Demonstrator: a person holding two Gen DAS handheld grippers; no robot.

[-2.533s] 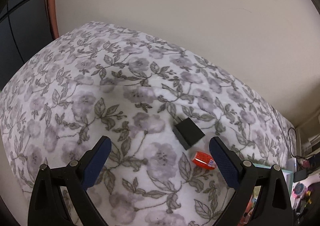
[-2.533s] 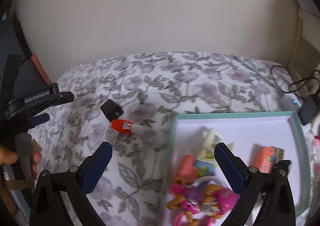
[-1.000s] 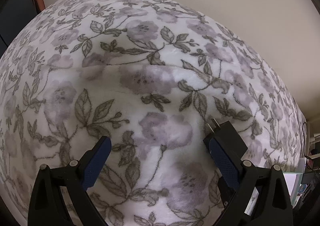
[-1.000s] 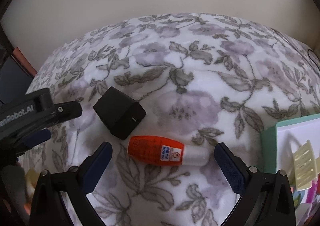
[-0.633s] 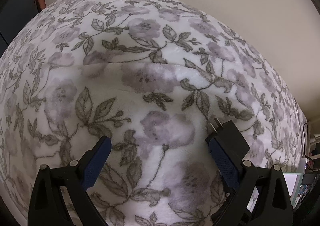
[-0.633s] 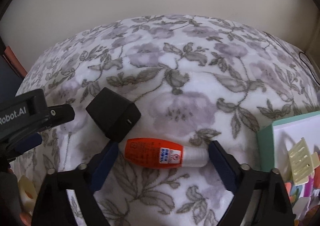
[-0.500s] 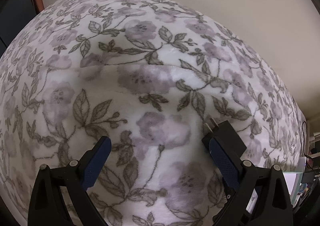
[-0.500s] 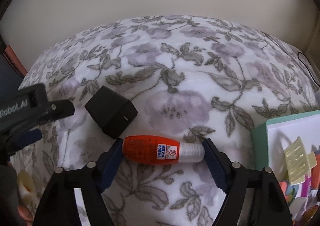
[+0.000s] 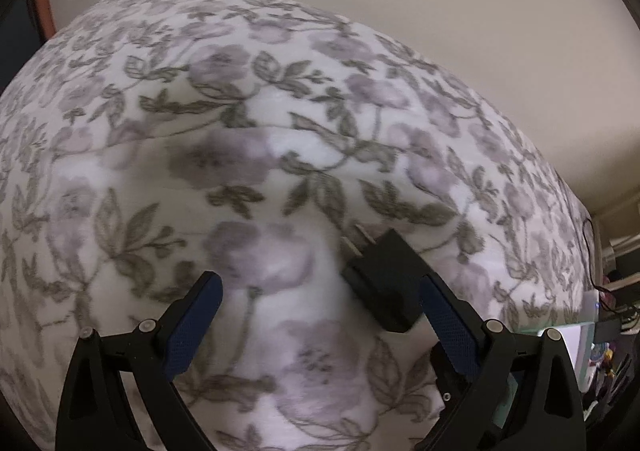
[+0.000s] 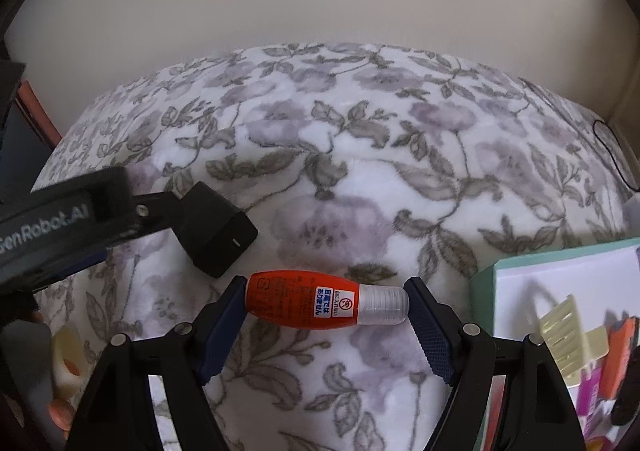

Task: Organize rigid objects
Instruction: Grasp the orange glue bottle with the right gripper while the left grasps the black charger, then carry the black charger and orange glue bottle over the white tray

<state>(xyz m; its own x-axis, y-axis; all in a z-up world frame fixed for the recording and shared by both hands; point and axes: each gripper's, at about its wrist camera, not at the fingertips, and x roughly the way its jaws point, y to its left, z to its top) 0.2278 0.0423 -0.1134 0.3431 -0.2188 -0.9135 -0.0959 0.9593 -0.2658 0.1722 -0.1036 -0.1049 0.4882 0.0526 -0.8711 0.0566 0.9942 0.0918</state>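
Observation:
An orange bottle point(image 10: 304, 299) with a clear cap lies lengthwise between the pads of my right gripper point(image 10: 326, 291), which is shut on its two ends just over the floral blanket point(image 10: 360, 179). A black plug charger point(image 10: 216, 229) rests on the blanket up and left of the bottle. In the left wrist view the charger point(image 9: 384, 279) sits just inside the right finger of my left gripper point(image 9: 320, 291), prongs pointing up and left. That gripper's jaws stand wide apart and do not press on it. The left gripper's body point(image 10: 68, 227) reaches the charger from the left.
A teal-rimmed white tray point(image 10: 484, 279) at the right holds a pale yellow hair clip point(image 10: 568, 331) and colourful toys. Its corner point(image 9: 560, 335) shows in the left wrist view. A black cable point(image 10: 612, 155) lies at the blanket's right edge. A cream wall stands behind.
My right gripper's jaws have come in from wide open onto the bottle's two ends. My left gripper has shifted right, so the charger now lies inside its right finger.

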